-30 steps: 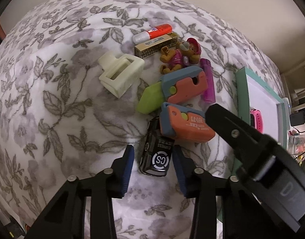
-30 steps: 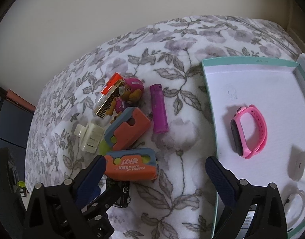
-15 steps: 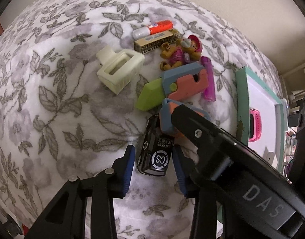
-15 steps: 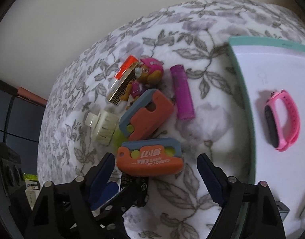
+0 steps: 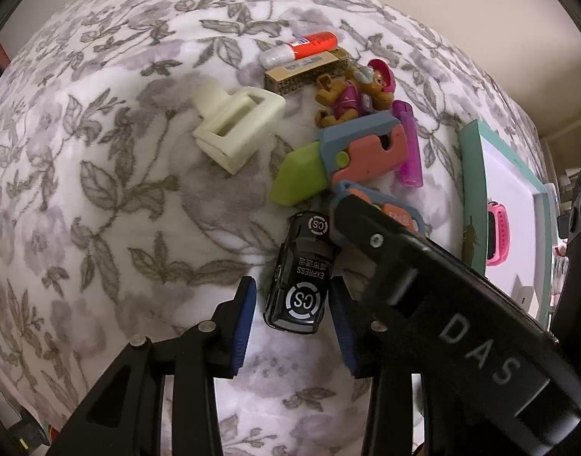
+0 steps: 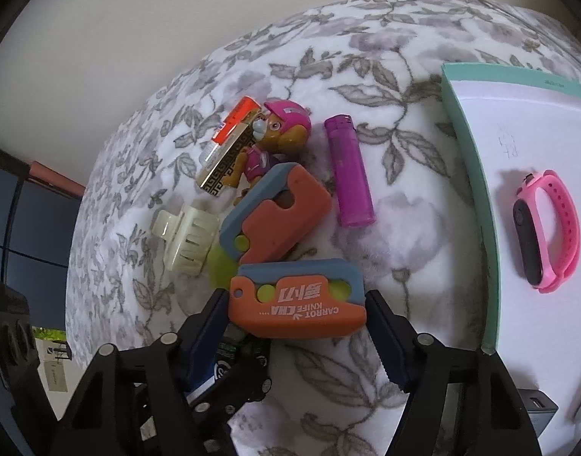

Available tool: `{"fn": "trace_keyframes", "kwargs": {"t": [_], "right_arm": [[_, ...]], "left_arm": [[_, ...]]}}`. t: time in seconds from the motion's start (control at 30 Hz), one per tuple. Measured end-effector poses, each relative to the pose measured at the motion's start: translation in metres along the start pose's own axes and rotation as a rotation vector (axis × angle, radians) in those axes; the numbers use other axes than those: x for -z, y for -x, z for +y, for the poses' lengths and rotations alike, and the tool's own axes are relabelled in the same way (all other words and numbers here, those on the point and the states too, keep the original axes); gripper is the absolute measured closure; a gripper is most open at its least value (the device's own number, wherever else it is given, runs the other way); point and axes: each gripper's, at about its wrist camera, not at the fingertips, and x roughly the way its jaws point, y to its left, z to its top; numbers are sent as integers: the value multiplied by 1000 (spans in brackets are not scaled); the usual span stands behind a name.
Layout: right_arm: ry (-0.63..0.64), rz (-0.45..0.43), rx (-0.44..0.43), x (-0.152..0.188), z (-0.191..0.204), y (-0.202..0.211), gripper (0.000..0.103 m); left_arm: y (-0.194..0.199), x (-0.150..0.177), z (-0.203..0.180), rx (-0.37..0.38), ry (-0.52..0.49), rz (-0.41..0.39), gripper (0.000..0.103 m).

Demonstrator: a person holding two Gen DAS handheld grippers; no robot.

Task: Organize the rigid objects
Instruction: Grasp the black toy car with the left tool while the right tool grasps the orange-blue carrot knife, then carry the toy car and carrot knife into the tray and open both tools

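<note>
On the floral blanket [image 6: 385, 228] the right gripper [image 6: 296, 336] straddles the closed carrot knife toy [image 6: 296, 298], which lies flat with its long axis crosswise between the two blue pads; the jaws are closing, each pad at or just short of one end of the toy, and contact cannot be told for sure. The left gripper [image 5: 292, 317] reaches down around the black toy car [image 5: 300, 277], whose long axis runs along the fingers, its nose pointing away toward the cluster. A narrow gap shows on the left side of the car; the right pad looks to touch it, so the jaws are partly apart without a clear clamp. The car lies just beside the closed carrot knife toy. Beyond them lies a second carrot knife toy [image 5: 343, 155], its green blade out and pointing toward the cream hair claw clip [image 5: 237, 125]. The teal-rimmed tray [image 6: 469, 174] holds a pink wristband [image 6: 548, 228].
</note>
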Motion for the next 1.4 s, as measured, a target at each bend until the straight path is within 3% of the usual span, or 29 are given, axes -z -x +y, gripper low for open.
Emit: {"fn": "trace_keyframes", "kwargs": {"t": [0.43, 0.63, 0.73, 0.93, 1.4], "right_arm": [[-8, -20, 9, -1, -3, 4, 29], [14, -37, 28, -1, 0, 9, 29], [6, -45, 55, -2, -5, 12, 29], [-49, -46, 31, -5, -20, 16, 29], [-90, -125, 2, -18, -32, 62, 29]], "left_arm": [[13, 0, 24, 15, 45, -10, 60], [2, 2, 15, 14, 30, 3, 60], [2, 2, 15, 22, 30, 2, 63], [6, 2, 9, 26, 25, -18, 69], [50, -15, 4, 58, 34, -164, 71]]}}
